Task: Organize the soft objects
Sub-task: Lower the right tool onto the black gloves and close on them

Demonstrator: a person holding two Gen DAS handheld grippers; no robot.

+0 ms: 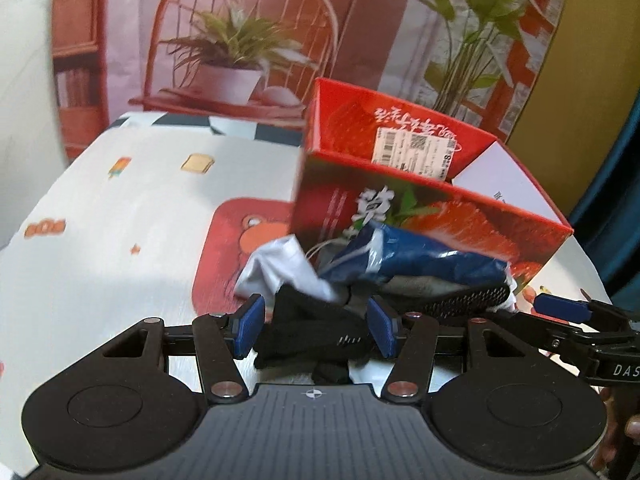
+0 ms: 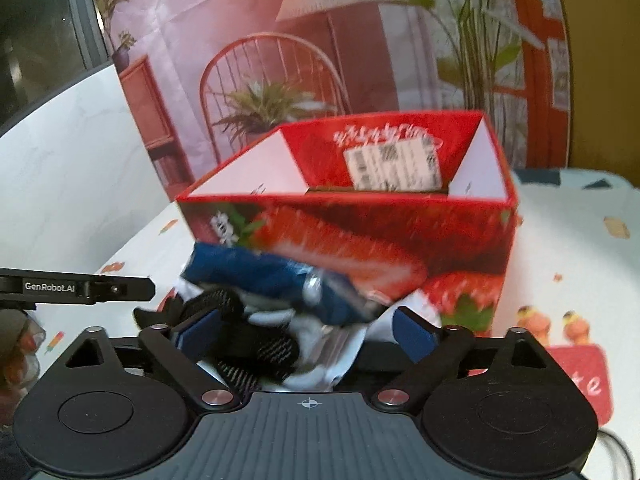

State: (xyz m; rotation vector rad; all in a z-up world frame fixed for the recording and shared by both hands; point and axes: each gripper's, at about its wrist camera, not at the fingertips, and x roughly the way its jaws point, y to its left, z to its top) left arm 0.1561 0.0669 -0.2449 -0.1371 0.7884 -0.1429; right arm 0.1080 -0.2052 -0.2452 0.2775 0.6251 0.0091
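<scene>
A bundle of soft things hangs between both grippers in front of an open red strawberry box (image 1: 420,200). The bundle has black fabric (image 1: 316,332), a white piece (image 1: 280,268), a blue foil-like bag (image 1: 420,260) and black mesh (image 1: 468,296). My left gripper (image 1: 316,326) is shut on the black fabric. My right gripper (image 2: 304,332) is shut on the white and black mesh end of the bundle (image 2: 264,348), with the blue bag (image 2: 276,276) above it. The box (image 2: 360,232) stands just beyond, empty as far as I can see.
The table (image 1: 120,220) has a white printed cloth with a red patch (image 1: 224,240). A printed backdrop with a chair and plants (image 1: 240,40) stands behind the box. The right gripper's arm (image 1: 580,320) shows at the right of the left wrist view.
</scene>
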